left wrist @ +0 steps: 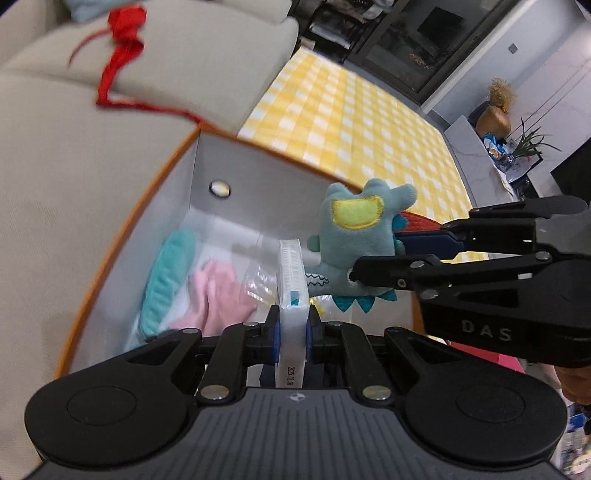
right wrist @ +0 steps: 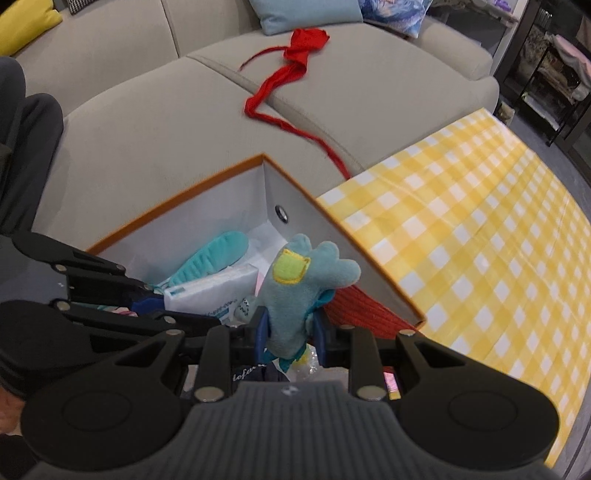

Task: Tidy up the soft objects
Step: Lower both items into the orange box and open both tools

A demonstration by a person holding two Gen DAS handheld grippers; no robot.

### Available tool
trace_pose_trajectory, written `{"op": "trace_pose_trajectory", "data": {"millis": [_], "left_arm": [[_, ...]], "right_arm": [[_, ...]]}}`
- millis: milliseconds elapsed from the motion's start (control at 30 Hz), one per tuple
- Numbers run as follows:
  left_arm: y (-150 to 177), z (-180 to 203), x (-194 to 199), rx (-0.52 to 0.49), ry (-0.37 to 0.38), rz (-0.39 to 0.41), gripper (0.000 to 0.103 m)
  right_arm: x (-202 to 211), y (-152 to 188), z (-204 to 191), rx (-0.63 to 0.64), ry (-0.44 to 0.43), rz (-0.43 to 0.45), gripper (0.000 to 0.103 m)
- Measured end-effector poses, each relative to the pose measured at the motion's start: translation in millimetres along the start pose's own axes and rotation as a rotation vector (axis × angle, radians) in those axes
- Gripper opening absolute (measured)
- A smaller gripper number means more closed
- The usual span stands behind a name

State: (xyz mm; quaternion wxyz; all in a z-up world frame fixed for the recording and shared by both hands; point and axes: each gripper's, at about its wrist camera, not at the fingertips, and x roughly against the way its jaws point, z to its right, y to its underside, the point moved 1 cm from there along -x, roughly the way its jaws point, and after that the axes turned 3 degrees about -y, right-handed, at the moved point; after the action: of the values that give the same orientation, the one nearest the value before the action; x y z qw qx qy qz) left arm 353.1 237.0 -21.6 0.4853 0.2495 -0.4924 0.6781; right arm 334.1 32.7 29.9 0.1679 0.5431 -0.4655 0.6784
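Over the orange-rimmed box (left wrist: 122, 236), both tongs hung pointing down into it. L tongs (left wrist: 293, 325) were clenched on a white tissue pack (left wrist: 291, 273), blue pads pressing its two flat faces, pack standing on edge w/ its far end reaching into the box. R tongs (right wrist: 290, 332) were clenched on a teal plush monster (right wrist: 295, 291) w/ a yellow patch, gripped round its lower body, head end up and leaning toward the box's right wall. From the L wrist view the R tongs (left wrist: 424, 254) came in from the right, plush (left wrist: 354, 236) held just beside the tissue pack; can't tell if they touched.

Inside the box, on white paper lining: a teal ribbed soft item (left wrist: 166, 273) along the left wall, a pink cloth (left wrist: 218, 295) next to it, some clear plastic wrap (left wrist: 258, 280) near the pack. A metal rivet (left wrist: 219, 188) showed on the far wall. A red ribbed item (right wrist: 354, 306) lay behind the plush, against the right wall.

Box sat w/ a beige sofa (right wrist: 147, 140) behind it and a yellow-white check cloth (right wrist: 461, 240) to the right. A red ribbon (right wrist: 291, 70) trailed over the sofa cushions toward the cloth. A light blue cushion (right wrist: 306, 13) leaned on the sofa back.
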Motion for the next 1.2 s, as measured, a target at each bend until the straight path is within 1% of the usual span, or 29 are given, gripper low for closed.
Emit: {"op": "trace_pose_trajectory", "data": {"millis": [100, 200, 267, 333, 400, 567, 633, 667, 733, 833, 900, 967, 1000, 1067, 1100, 1133, 1167, 1200], "left_arm": [[1, -10, -12, 0.023, -0.010, -0.027, 0.013], [0, -12, -17, 0.028, -0.005, -0.029, 0.012], [-2, -14, -20, 0.030, -0.018, -0.024, 0.013], [-4, -15, -26, 0.032, -0.048, -0.028, 0.018], [-4, -16, -31, 0.033, -0.106, -0.044, 0.027], [-6, -8, -34, -0.002, -0.158, -0.053, 0.027], [-7, -5, -31, -0.020, -0.177, -0.044, 0.035], [-7, -3, -29, -0.030, -0.187, -0.039, 0.036], [-8, 1, -24, -0.053, -0.226, -0.026, 0.044], [-8, 11, -17, -0.097, -0.265, -0.008, 0.045], [-9, 16, -13, -0.121, -0.282, -0.001, 0.045], [-9, 18, -9, -0.135, -0.292, 0.005, 0.045], [-10, 18, -8, -0.134, -0.290, 0.005, 0.047], [-11, 18, -3, -0.132, -0.288, 0.010, 0.050], [-12, 19, 1, -0.134, -0.291, 0.020, 0.054], [-13, 19, 4, -0.134, -0.294, 0.031, 0.060], [-14, 20, 7, -0.131, -0.299, 0.041, 0.064], [-15, 20, 11, -0.125, -0.301, 0.051, 0.072]], "right_arm": [[-12, 1, 1, -0.002, -0.019, -0.027, 0.024], [-27, 3, -1, 0.019, -0.036, -0.065, 0.024], [-35, 4, 0, 0.021, -0.035, -0.071, 0.024], [-41, 3, 2, 0.007, -0.037, -0.070, 0.024], [-48, 3, 5, -0.002, -0.035, -0.071, 0.024], [-64, 4, 12, -0.021, -0.030, -0.089, 0.024], [-68, 3, 16, -0.034, -0.039, -0.093, 0.024], [-70, 3, 17, -0.036, -0.041, -0.096, 0.024], [-75, 3, 18, -0.034, -0.037, -0.103, 0.024], [-81, 4, 20, -0.037, -0.028, -0.113, 0.025], [-83, 4, 20, -0.031, -0.015, -0.120, 0.028], [-82, 4, 20, -0.030, -0.019, -0.122, 0.033], [-81, 4, 20, -0.031, -0.022, -0.120, 0.035], [-76, 3, 20, -0.026, -0.019, -0.112, 0.042], [-73, 3, 19, -0.023, -0.015, -0.104, 0.043], [-70, 2, 20, -0.024, -0.013, -0.096, 0.046], [-66, 1, 20, -0.029, -0.015, -0.087, 0.049], [-63, 1, 22, -0.037, -0.017, -0.081, 0.050]]}}
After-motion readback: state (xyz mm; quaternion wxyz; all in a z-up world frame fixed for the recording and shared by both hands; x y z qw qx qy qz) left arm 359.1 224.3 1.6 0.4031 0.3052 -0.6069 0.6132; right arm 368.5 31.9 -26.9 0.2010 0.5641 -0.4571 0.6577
